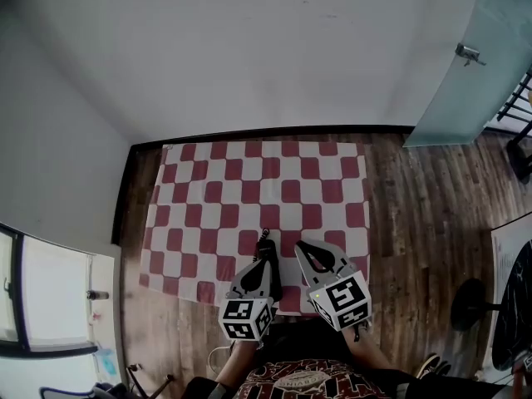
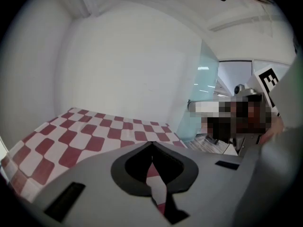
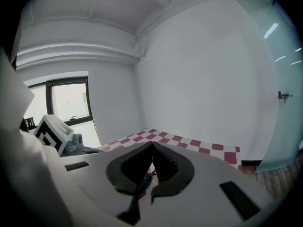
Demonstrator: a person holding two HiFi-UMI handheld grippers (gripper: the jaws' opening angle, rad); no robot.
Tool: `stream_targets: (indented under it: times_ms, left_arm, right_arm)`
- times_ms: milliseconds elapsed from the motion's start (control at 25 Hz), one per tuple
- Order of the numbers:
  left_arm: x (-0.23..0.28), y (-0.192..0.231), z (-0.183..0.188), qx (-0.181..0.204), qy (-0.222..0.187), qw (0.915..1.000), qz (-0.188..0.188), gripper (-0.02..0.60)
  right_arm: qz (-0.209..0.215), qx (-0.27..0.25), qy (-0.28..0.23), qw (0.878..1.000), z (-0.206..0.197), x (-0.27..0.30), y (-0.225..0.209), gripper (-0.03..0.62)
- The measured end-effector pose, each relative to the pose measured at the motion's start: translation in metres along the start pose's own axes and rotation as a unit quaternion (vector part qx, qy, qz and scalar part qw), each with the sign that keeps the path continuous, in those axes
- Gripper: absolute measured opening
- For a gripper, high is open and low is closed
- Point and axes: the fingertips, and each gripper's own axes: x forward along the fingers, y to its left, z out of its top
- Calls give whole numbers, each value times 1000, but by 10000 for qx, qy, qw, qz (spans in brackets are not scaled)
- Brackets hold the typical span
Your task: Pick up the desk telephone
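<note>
White walls (image 1: 249,48) meet a wood-plank floor (image 1: 416,214), where one red-and-white checkered cloth (image 1: 249,198) lies spread against the far wall. One frosted glass door (image 1: 474,65) stands at the right and one window (image 1: 50,293) at the left. Two grippers hang side by side over the cloth's near edge, each bearing one marker cube. The left gripper (image 1: 266,241) has its jaws closed tip to tip with nothing between them; the right gripper (image 1: 301,245) beside it is likewise closed and empty. One round black stand base (image 1: 470,304) sits on the bare floor well to the right. No view shows where the desk telephone is.
</note>
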Motion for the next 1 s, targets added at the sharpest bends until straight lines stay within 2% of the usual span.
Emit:
stream_targets:
  times_ms: [480,840,880,1000]
  left_arm:
    - [19,18,-62,-456,912,9945,-226,9]
    - [25,27,-87,-668,1350,9882,-288,11]
    - [25,27,-89,-691,1401,9873,-299,20]
    - [26,24,-93,-728,1549,9847,-316,117]
  right_arm:
    - [-256,210,303,9990,-19,12,-2,18]
    - [-275,267,495,9980,-31,24,-1,18]
    - [-277,274,499,9980,-32,24,-1,18]
    - [-298,289,505,9979,-32,24,-4,18]
